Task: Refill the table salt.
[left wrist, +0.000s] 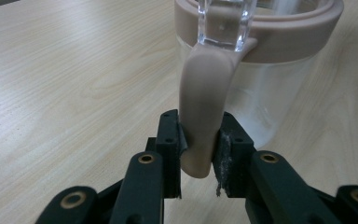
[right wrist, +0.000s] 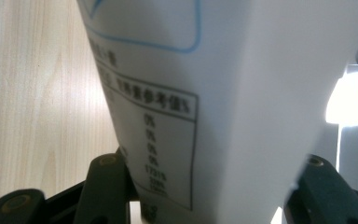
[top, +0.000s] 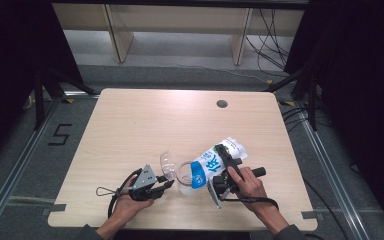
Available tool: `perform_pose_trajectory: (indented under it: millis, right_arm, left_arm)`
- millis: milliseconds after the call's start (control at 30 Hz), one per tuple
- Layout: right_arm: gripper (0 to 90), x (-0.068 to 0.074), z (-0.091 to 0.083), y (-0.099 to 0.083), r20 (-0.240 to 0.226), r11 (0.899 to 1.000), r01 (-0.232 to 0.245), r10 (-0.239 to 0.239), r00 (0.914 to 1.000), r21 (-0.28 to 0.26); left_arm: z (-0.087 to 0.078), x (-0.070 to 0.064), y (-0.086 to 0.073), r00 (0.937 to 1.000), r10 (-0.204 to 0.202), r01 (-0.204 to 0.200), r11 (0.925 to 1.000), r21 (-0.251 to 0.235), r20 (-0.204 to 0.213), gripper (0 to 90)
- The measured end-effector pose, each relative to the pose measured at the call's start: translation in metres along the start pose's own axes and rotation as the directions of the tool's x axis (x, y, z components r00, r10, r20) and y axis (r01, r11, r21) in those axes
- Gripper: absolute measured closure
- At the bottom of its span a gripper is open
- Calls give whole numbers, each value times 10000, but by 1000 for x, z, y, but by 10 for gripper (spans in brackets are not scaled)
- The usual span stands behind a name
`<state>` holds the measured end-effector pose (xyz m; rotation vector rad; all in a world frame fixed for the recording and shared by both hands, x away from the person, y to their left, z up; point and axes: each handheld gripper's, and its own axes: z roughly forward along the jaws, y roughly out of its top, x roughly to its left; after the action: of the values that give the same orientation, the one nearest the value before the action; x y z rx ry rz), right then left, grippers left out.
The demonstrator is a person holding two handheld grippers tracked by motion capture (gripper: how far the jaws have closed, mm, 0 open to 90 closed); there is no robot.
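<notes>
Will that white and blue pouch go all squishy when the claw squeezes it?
Probably: the pouch looks like soft film, pinched narrow between the right claw jaws. Tilted over the clear jar, it may sag or slip.

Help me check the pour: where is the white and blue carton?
In the high view the white and blue carton is front-centre on the table, tilted over the clear jug, clamped in the right gripper.

Light wood table [top: 145, 125] with round grommet hole [top: 222, 104] at 1 o'clock. Grey floor [top: 190, 60] beyond — pale wooden furniture legs [top: 119, 35] at 12. Black curtains [top: 10, 60] at 9 and 3; cables [top: 265, 40] at 1.
</notes>
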<state>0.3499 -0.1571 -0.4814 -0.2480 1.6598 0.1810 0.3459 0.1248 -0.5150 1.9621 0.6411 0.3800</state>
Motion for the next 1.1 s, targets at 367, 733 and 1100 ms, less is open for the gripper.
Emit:
perform_pose_trajectory:
  millis: [367, 733, 1100]
  right_arm:
    - [511, -2, 2, 0, 225, 9992, 264, -257, 9994, -293]
    - [514, -3, 5, 0, 34, 9989, 467, -467, 9989, -105]
    - [515, -1, 4, 0, 130, 9996, 296, -296, 9995, 9]
  left_arm:
    - [0, 0, 0, 10000, -39, 39, 10000, -23, -1, 730]
    - [0, 1, 0, 10000, 64, -63, 9999, 86, -59, 728]
    - [-1, 1, 0, 9998, 192, -192, 9998, 63, -51, 728]
